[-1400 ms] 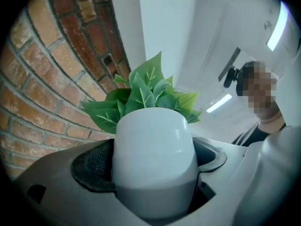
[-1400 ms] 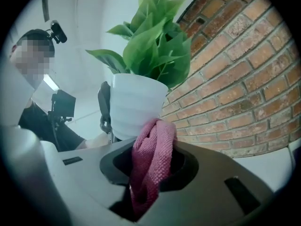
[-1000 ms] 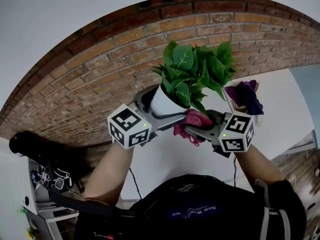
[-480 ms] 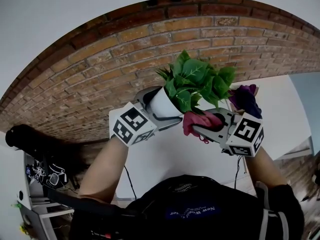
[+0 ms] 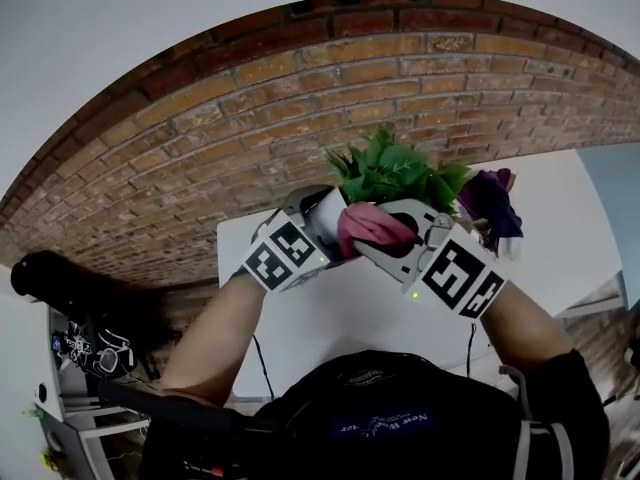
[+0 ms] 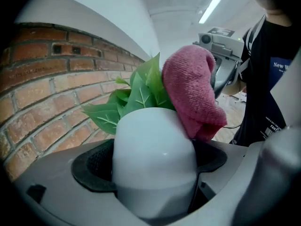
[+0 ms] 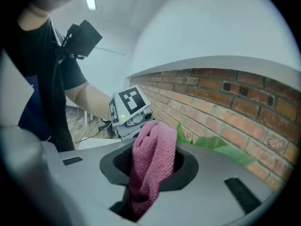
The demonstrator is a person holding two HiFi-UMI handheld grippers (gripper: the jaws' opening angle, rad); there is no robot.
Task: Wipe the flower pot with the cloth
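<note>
Left gripper (image 5: pixel 315 223) clamped on the white pot (image 6: pixel 155 159), which is held in the air over the bench (image 5: pixel 335 308), in front of a brick wall (image 5: pixel 200 138). Right gripper (image 5: pixel 390 240) closed on the pink cloth (image 7: pixel 151 166). Cloth touches the pot's upper side, beside the leaves (image 6: pixel 136 95).

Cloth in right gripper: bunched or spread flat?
Bunched. The pink cloth sits in gathered folds between the right gripper jaws, its free end against the white pot.
</note>
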